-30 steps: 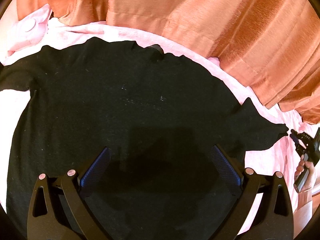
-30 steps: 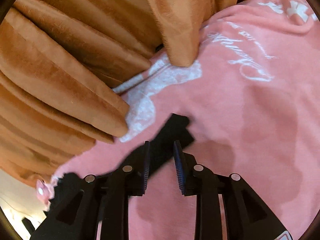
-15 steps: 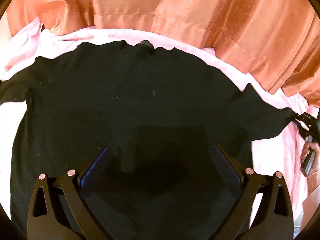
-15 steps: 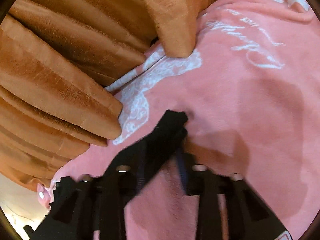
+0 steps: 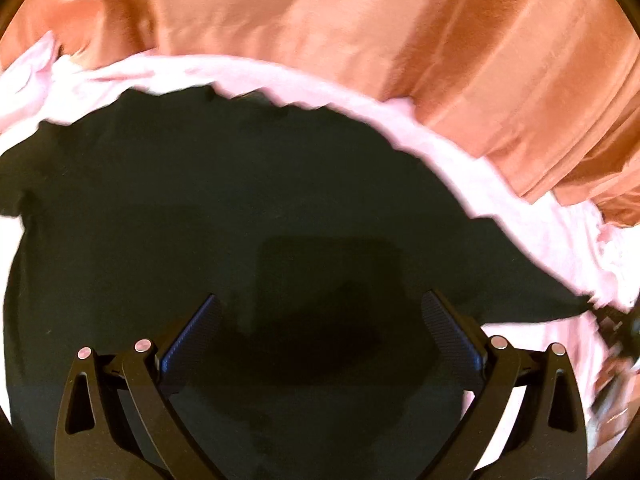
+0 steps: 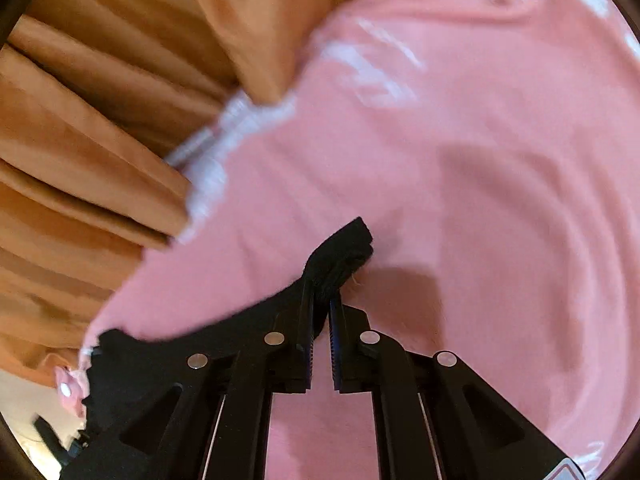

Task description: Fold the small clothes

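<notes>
The black short-sleeved cotton T-shirt (image 5: 248, 208) lies spread flat on the pink fleece blanket (image 6: 460, 168), beside orange pleated curtains (image 5: 420, 28); the left gripper (image 5: 320, 332) hovers over its body, jaws wide apart; the right gripper (image 6: 320, 316) pinches one sleeve's tip, jaws nearly together.

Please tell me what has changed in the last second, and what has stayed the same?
The right gripper closed on the sleeve tip of the black shirt and has pulled it outward, stretching the sleeve taut. The left gripper stays open above the shirt's body, which still lies spread on the pink blanket.
</notes>
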Motion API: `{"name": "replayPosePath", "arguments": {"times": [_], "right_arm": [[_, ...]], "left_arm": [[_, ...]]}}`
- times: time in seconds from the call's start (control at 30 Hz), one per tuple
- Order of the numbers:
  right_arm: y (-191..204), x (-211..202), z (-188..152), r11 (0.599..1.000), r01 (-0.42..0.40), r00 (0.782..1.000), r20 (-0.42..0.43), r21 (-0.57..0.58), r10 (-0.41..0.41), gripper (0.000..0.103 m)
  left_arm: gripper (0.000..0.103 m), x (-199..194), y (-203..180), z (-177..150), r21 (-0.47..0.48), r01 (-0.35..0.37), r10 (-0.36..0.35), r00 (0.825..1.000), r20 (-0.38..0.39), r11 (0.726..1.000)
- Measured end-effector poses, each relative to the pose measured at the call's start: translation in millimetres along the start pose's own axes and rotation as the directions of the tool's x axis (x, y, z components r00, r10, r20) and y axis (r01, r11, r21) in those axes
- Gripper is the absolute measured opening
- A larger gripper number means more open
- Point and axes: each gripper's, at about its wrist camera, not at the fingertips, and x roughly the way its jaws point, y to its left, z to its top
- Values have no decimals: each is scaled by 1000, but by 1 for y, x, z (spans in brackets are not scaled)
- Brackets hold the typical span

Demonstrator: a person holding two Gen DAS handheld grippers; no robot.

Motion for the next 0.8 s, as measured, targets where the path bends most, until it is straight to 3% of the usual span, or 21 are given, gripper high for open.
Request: {"name": "replayPosePath", "arguments": {"times": [0.13,0.2,0.3,0.4,0.43,0.47,0.53,0.6,0.73,0.77,0.8], "right_arm": [[1,-15,-4,1000,-28,1000,7,-3,28,6],[1,-36,1,991,-133,990,56,9,132,6],[4,-58,6,962,-274,951,146,-12,273,6],[5,-57,19,941,-337,921,202,-22,334,5],[3,-57,24,950,-309,924,224,-36,309,4],[0,-50,30,976,-214,944,247,-41,218,4],[-28,-17,34,987,-142,977,173,68,129,13],[-52,1,31,982,-97,992,99,159,81,14],[-52,-2,20,988,-121,991,59,94,116,18],[-45,-3,17,990,-128,991,51,55,126,24],[-40,-3,14,990,-134,990,51,37,132,37]], "left_arm": [[98,18,-49,29,41,17,-19,998,54,999],[98,47,-70,46,40,44,-45,998,35,998],[98,93,-82,63,14,7,-8,1000,29,1000],[97,124,-79,68,-32,-39,41,997,61,999],[98,125,-81,69,-23,-58,60,994,95,998],[98,128,-84,69,-6,-78,78,990,114,997],[98,137,-91,69,36,-137,132,983,127,990],[98,142,-98,73,50,-174,167,978,122,983],[98,150,-101,78,42,-206,199,973,120,978],[98,153,-103,80,43,-212,205,971,119,976],[98,155,-105,80,46,-221,215,970,118,974]]}}
